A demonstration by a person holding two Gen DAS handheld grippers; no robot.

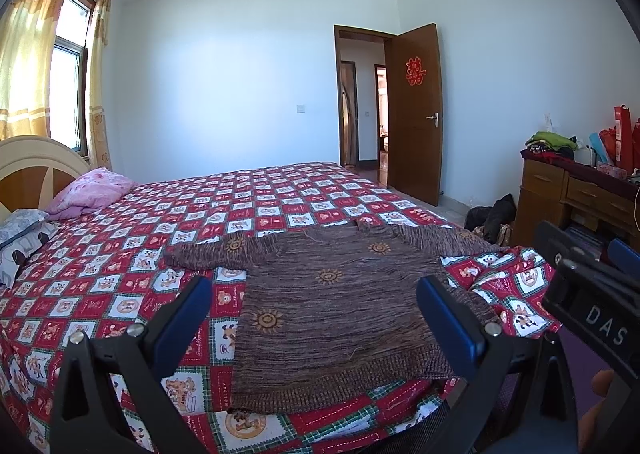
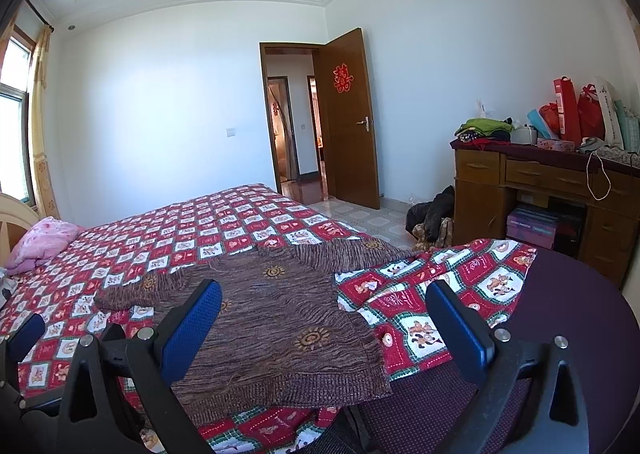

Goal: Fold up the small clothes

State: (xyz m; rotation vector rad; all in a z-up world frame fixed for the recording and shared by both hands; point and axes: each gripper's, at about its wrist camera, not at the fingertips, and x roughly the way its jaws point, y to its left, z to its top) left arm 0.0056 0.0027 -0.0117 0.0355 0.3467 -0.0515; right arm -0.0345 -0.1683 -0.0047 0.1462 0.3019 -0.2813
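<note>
On the red patchwork bedspread (image 1: pixel 120 262) ahead of your left gripper (image 1: pixel 316 314), jaws spread and empty, lies the brown sweater (image 1: pixel 332 306), spread flat. From your right gripper (image 2: pixel 324 326), likewise spread, its hem lies nearest.

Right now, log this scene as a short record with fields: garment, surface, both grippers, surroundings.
garment: brown knit sweater, spread flat, sleeves out to both sides, hem nearest the cameras
surface: bed with red checked bedspread
left gripper: open, above the hem, holding nothing
right gripper: open, above the sweater's right lower corner, holding nothing
pillows: pink pillow by the headboard
surroundings: wooden desk with a clothes pile, open door
</note>
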